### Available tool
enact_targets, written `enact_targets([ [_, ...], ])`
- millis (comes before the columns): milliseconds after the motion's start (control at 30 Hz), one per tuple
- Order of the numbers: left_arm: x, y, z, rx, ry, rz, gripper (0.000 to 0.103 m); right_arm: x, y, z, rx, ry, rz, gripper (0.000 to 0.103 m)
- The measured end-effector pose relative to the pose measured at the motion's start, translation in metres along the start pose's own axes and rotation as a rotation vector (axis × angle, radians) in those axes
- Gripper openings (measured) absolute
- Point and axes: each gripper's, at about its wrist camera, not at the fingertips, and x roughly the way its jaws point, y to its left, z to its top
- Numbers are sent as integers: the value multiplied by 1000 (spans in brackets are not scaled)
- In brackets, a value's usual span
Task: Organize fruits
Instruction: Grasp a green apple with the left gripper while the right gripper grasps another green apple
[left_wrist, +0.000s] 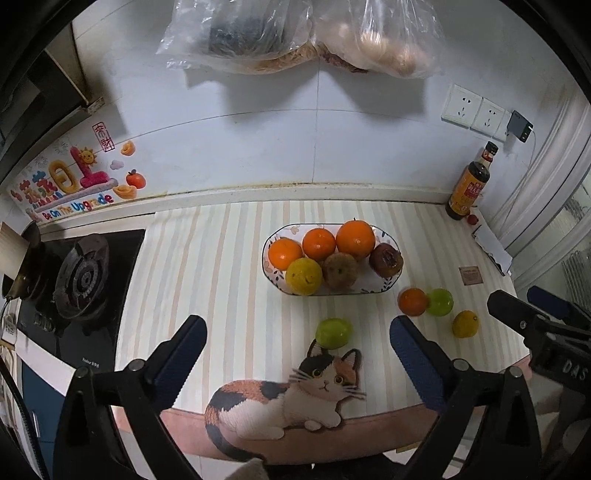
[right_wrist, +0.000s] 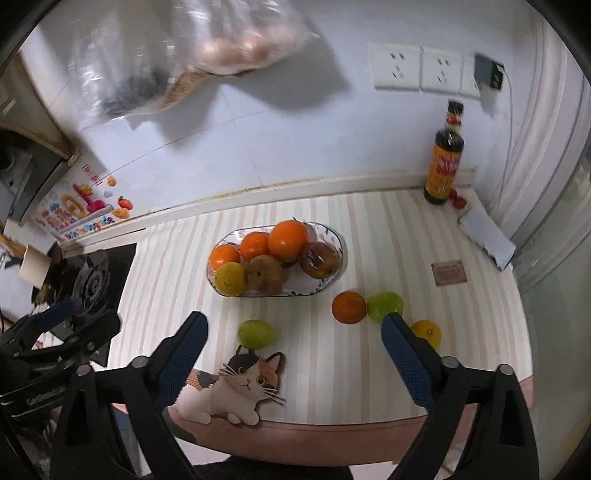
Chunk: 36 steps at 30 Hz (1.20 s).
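Observation:
An oval white bowl (left_wrist: 271, 275) (right_wrist: 341, 245) on the striped mat holds several fruits: oranges (left_wrist: 355, 239) (right_wrist: 287, 240), a yellow one (left_wrist: 303, 276), brownish ones (left_wrist: 340, 270). Loose on the mat lie a green fruit (left_wrist: 333, 333) (right_wrist: 256, 333) by the cat picture, an orange (left_wrist: 413, 301) (right_wrist: 348, 307), a second green fruit (left_wrist: 440, 301) (right_wrist: 384, 305) and a yellow fruit (left_wrist: 465, 324) (right_wrist: 427, 331). My left gripper (left_wrist: 297, 347) is open and empty above the mat's near edge. My right gripper (right_wrist: 293, 341) is open and empty beside it, also seen in the left view (left_wrist: 532, 317).
A gas stove (left_wrist: 83, 277) (right_wrist: 88, 282) sits left of the mat. A sauce bottle (left_wrist: 471, 182) (right_wrist: 444, 158) stands in the back right corner by wall sockets (left_wrist: 474, 110). Plastic bags (left_wrist: 295, 33) hang on the wall above. A small brown card (right_wrist: 449, 273) lies at right.

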Motion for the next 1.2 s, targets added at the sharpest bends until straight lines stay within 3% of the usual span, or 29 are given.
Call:
enact_targets([
  [200, 49, 0, 8, -23, 82, 19, 102, 59, -53, 15, 114, 99, 15, 98],
  [400, 132, -7, 6, -38, 270, 19, 102, 145, -113, 25, 231, 235, 2, 97],
  [567, 190, -18, -6, -25, 396, 16, 102, 208, -157, 22, 316, 351, -19, 83],
  [800, 245, -30, -24, -64, 544, -63, 102, 256, -174, 11, 363, 467, 19, 81],
  [933, 262, -38, -30, -68, 579, -93, 102, 270, -170, 9, 350, 475, 39, 66],
  [967, 264, -39, -30, -74, 581, -102, 96, 271, -168, 9, 339, 477, 32, 66],
  [1067, 267, -43, -32, -65, 564, -99, 59, 268, -160, 9, 308, 475, 25, 66],
  [1200, 261, -37, -33, -59, 523, -91, 58, 253, -144, 2, 256, 453, 24, 65],
])
